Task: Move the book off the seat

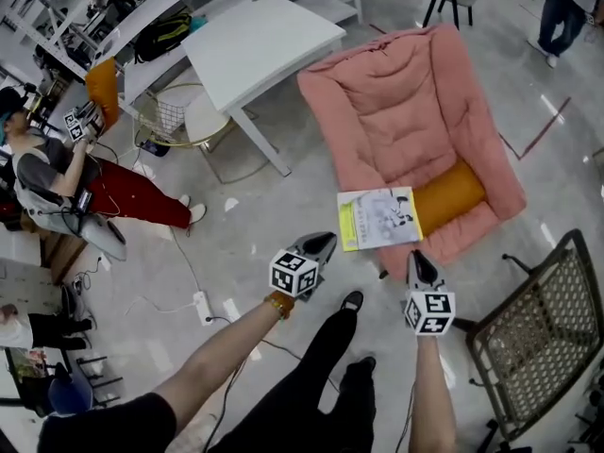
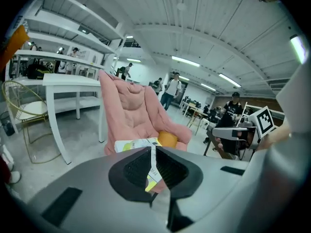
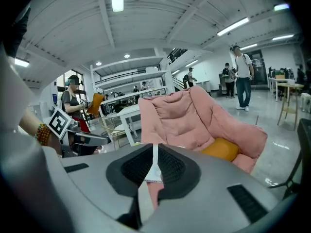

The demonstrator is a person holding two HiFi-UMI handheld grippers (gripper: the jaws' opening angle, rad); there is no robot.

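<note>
My left hand-held gripper [image 1: 323,244] is low in the centre of the head view, its jaws pressed together with nothing between them. My right hand-held gripper [image 1: 419,260], just to its right, is likewise closed and empty. Both point up the frame toward the book [image 1: 377,219]. The book lies flat at the front edge of the pink chair [image 1: 406,102] seat, just beside the orange cushion [image 1: 451,196] on its right. Neither hand-held gripper touches the book. A white table [image 1: 264,41] stands at upper left, and 1 mesh chair [image 1: 533,324] at lower right.
</note>
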